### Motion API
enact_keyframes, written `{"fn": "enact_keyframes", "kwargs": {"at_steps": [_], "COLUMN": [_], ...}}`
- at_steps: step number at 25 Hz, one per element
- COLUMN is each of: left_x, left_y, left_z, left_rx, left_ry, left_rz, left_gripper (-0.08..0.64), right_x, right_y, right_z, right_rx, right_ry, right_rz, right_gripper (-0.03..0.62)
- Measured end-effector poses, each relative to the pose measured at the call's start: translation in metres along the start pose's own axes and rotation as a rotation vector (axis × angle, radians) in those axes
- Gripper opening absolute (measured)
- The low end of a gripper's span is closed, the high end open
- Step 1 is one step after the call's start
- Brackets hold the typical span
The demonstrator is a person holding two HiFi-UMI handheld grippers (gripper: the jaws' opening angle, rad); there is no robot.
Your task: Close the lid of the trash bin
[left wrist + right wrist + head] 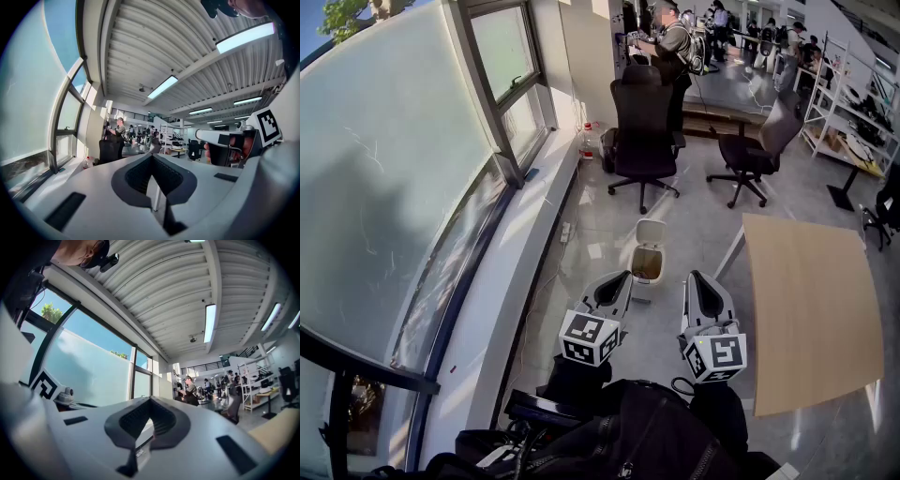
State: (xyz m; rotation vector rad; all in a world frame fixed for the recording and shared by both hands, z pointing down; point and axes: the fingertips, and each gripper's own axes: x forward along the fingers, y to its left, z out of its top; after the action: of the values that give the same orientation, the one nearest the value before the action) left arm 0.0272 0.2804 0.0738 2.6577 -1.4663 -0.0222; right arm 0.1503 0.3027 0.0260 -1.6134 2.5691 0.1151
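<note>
My left hand-held gripper [617,283] and right hand-held gripper [697,283] are pressed together, empty, with the trash bin [646,269] on the floor ahead between them, nearer the left, its lid [650,232] upright on the far side.

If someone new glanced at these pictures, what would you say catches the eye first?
A small white trash bin with its lid up stands on the grey floor, just beyond the two grippers. The left gripper and right gripper point toward it, jaws together and empty. A pale wooden table fills the right side, and a black office chair stands farther back.
</note>
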Motion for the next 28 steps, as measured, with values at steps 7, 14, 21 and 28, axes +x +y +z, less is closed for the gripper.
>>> {"fn": "enact_keyframes", "kwargs": {"at_steps": [7,14,21,28], "left_x": [0.005,0.005,0.002,-0.008], "left_y": [0.003,0.007,0.021,0.033], "left_z": [0.0,0.0,-0.016,-0.037], "left_rx": [0.002,-0.005,-0.026,-0.06], "left_ry": [0.003,0.012,0.042,0.089], "left_rz": [-0.004,0.001,-0.003,-0.025], "left_gripper": [0.002,0.002,0.002,0.002], "right_x": [0.004,0.008,0.016,0.019], "right_y": [-0.005,-0.003,0.008,0.02], "right_z": [-0.001,-0.002,-0.018,-0.041], "right_rx": [-0.005,-0.001,0.038,0.054], "right_ry": [0.006,0.019,0.038,0.113], "right_rz": [-0.013,-0.02,-0.009,-0.041], "right_gripper": [0.002,0.001,0.002,0.002]}}
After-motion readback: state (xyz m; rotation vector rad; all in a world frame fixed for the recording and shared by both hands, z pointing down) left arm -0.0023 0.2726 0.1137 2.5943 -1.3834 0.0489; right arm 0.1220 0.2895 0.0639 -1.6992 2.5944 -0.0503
